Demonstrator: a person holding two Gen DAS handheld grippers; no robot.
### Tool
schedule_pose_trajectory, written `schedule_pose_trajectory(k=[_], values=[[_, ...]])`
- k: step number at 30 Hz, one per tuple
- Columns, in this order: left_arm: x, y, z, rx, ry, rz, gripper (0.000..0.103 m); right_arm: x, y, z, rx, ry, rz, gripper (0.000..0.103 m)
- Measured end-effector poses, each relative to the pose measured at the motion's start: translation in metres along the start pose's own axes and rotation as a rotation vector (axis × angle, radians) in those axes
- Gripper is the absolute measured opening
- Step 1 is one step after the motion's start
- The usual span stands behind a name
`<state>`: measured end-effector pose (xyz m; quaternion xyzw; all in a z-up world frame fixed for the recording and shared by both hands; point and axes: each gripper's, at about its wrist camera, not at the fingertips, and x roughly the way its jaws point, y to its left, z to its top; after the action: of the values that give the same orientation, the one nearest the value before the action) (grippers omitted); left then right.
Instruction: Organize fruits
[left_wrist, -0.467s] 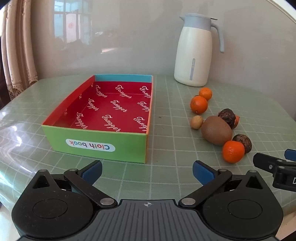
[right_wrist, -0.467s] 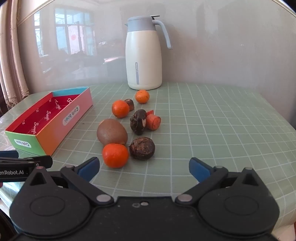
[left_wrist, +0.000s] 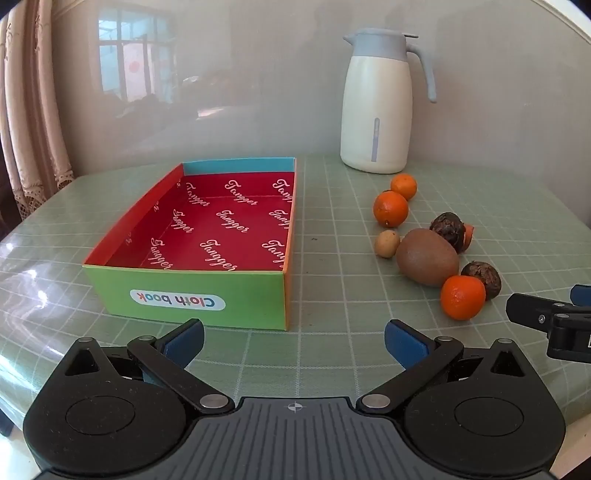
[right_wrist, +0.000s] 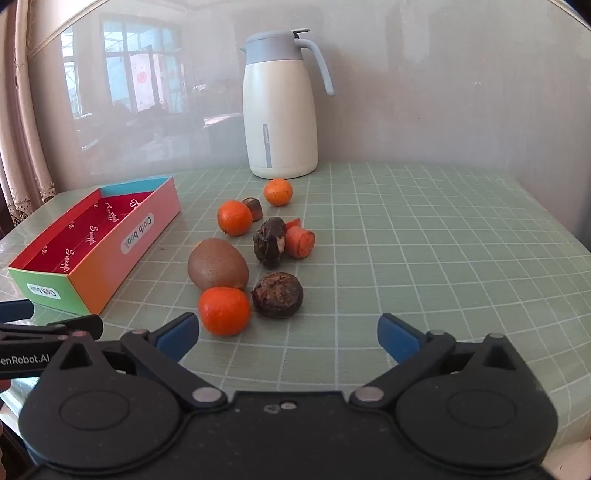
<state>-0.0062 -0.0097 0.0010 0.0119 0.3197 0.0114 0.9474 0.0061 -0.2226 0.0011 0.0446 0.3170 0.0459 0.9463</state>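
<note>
Both my grippers gape empty — left gripper (left_wrist: 294, 341) facing the cardboard box (left_wrist: 184, 286), right gripper (right_wrist: 288, 334) near a tangerine (right_wrist: 224, 311), kiwi (right_wrist: 218, 264) behind it.

a home, most likely a dining room. a round table (right_wrist: 443, 258) under a green checked cloth with clear plastic over it stands against a plain pale wall (right_wrist: 443, 92). at the back of the table sits a white jug (right_wrist: 280, 118) with a grey lid. left of the jug the glossy wall mirrors a window (right_wrist: 122, 62); further left hangs a lace-edged curtain (left_wrist: 33, 110).
</note>
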Motion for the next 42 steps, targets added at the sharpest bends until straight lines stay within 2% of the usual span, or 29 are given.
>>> schedule_pose_trajectory(k=[42], values=[[-0.0023, -0.0017, 0.002, 0.017, -0.014, 0.001, 0.103, -0.0002, 0.001, -0.0004, 0.014, 0.009, -0.006, 0.103]])
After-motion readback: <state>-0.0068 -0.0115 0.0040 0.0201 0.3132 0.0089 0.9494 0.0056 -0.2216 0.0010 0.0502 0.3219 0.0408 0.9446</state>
